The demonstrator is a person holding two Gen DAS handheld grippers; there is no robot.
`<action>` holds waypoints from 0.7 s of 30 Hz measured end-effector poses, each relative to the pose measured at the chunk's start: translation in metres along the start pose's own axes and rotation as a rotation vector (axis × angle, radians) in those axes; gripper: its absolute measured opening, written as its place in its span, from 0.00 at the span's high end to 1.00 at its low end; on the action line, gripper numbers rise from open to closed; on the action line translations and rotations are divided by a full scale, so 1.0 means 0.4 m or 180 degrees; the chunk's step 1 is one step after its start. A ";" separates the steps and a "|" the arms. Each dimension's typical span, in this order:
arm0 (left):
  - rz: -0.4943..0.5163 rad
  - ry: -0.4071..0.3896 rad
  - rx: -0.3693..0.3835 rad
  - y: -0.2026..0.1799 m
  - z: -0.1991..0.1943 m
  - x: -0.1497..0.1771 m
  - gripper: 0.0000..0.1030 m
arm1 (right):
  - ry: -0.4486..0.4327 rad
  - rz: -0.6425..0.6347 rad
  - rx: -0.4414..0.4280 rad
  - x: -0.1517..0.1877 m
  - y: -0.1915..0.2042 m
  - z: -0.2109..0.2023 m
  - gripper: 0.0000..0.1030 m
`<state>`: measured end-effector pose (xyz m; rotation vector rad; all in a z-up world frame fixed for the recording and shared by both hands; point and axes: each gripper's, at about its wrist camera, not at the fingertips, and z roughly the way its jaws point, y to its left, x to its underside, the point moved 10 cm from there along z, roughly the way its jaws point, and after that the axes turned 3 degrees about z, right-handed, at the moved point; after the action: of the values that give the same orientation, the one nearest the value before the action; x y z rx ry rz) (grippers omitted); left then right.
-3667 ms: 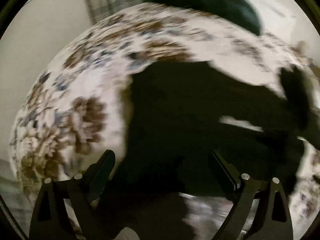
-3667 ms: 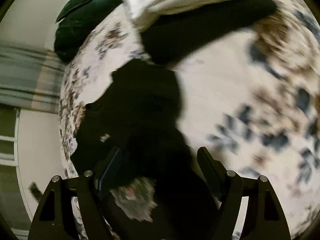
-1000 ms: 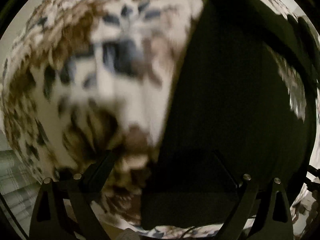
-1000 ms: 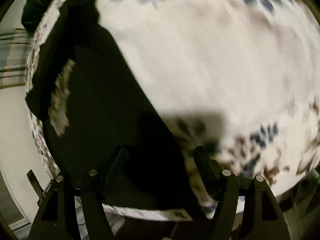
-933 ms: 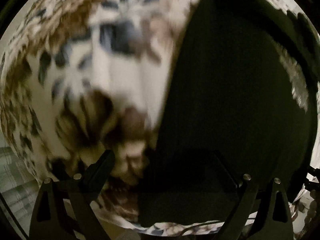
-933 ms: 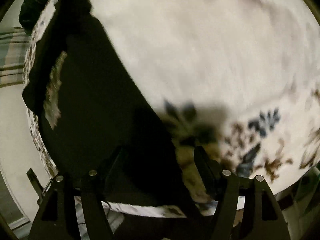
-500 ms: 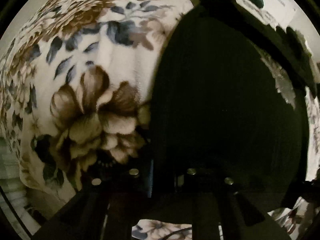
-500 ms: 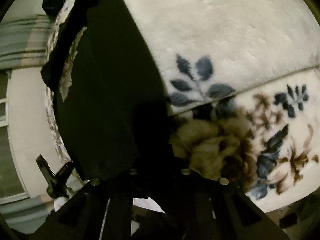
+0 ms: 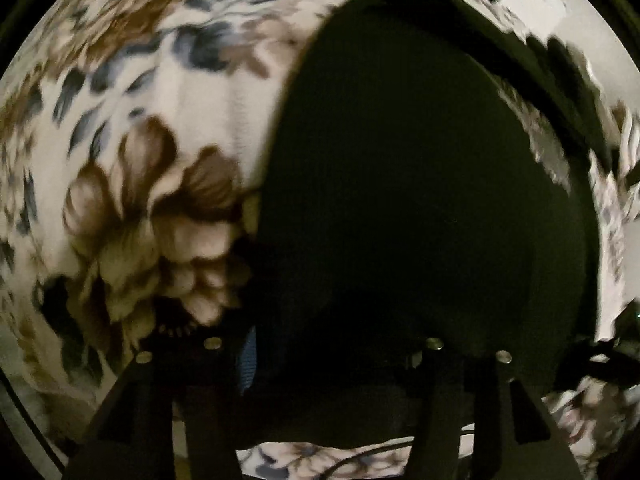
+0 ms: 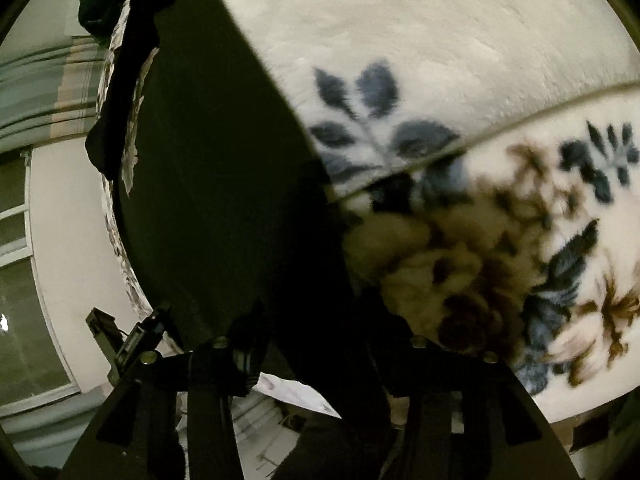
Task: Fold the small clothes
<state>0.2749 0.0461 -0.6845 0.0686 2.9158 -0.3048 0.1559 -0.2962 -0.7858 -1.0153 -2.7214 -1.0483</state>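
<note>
A black garment (image 9: 420, 180) lies spread flat on a cream blanket with brown and blue flowers (image 9: 140, 140). My left gripper (image 9: 328, 344) stands at the garment's near left corner. Its jaws are opening, and black cloth lies loose between the fingers (image 9: 246, 364). In the right wrist view the same garment (image 10: 220, 160) runs up the left half of the blanket (image 10: 440, 40). My right gripper (image 10: 320, 336) is at the near right corner. Its jaws are opening too, with the cloth's edge between them and the pads clear of it.
A dark green pillow (image 10: 100, 4) and more dark cloth lie at the far end of the bed. A striped curtain (image 10: 36, 92) and a window (image 10: 16, 280) are beyond the bed's left side. The bed edge runs just under both grippers.
A second ago both grippers were wide over the garment's near edge. Half a second ago both were pinched shut on it. Now the fingers of both have spread apart again.
</note>
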 end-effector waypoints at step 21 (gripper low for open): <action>-0.0355 -0.0470 0.0448 0.000 -0.274 -0.067 0.96 | -0.0220 0.0092 -0.0196 0.035 0.084 -0.154 0.88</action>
<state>0.2789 0.0683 -0.5738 -0.0913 2.7533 -0.5106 0.1541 -0.3076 -0.7151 -1.1171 -2.7352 -1.1194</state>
